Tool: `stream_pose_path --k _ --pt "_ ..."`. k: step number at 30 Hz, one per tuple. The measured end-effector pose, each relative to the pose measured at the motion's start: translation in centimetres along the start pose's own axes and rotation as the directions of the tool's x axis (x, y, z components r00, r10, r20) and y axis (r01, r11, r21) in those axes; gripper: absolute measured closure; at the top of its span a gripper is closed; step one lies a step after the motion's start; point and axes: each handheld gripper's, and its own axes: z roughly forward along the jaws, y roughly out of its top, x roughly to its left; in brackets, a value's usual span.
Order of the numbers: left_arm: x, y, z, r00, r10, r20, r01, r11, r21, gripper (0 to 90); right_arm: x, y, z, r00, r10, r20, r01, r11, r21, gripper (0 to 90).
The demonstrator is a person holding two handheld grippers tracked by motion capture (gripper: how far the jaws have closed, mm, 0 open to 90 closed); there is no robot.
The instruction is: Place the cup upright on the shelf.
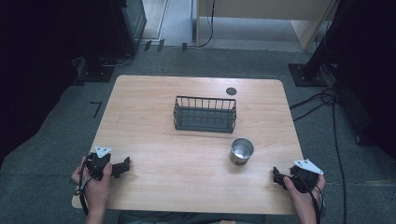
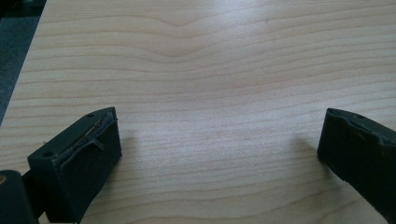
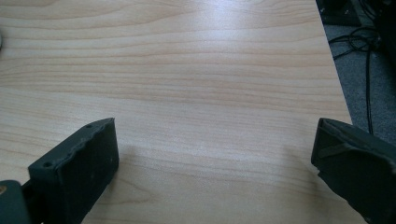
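Observation:
A black wire basket (image 1: 205, 114) stands on the wooden table (image 1: 154, 140), a little past its middle. A shiny metal cup (image 1: 241, 151) sits upright just in front of the basket's right end. My left gripper (image 1: 122, 167) rests near the table's front left corner, held by a hand, jaws wide apart. In the left gripper view the left gripper (image 2: 219, 140) is open over bare wood. My right gripper (image 1: 276, 177) rests near the front right corner, right of the cup. In the right gripper view the right gripper (image 3: 215, 144) is open with nothing between its jaws.
A small dark round disc (image 1: 231, 91) lies at the table's far edge behind the basket. Cables (image 1: 322, 100) trail over the grey floor to the right. Dark equipment stands (image 1: 308, 70) sit beyond the table's far corners.

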Motion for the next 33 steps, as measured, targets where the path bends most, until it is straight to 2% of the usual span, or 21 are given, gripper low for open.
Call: stream_pose_path --k 11,23,33 --pt "0.0 0.0 0.0 1.0 0.0 0.0 0.0 1.0 0.0 0.0 0.3 0.0 0.0 1.0 0.004 -0.006 -0.004 1.0 0.006 0.4" --pt "0.0 0.0 0.0 1.0 0.0 0.0 0.0 1.0 0.0 0.0 1.4 0.9 -0.7 0.9987 0.003 -0.05 -0.005 0.999 -0.036 0.4" --pt "0.0 0.0 0.0 1.0 -0.001 0.0 0.001 1.0 0.0 0.0 2.2 1.3 -0.9 0.9967 -0.002 -0.081 -0.001 0.999 -0.046 0.4"
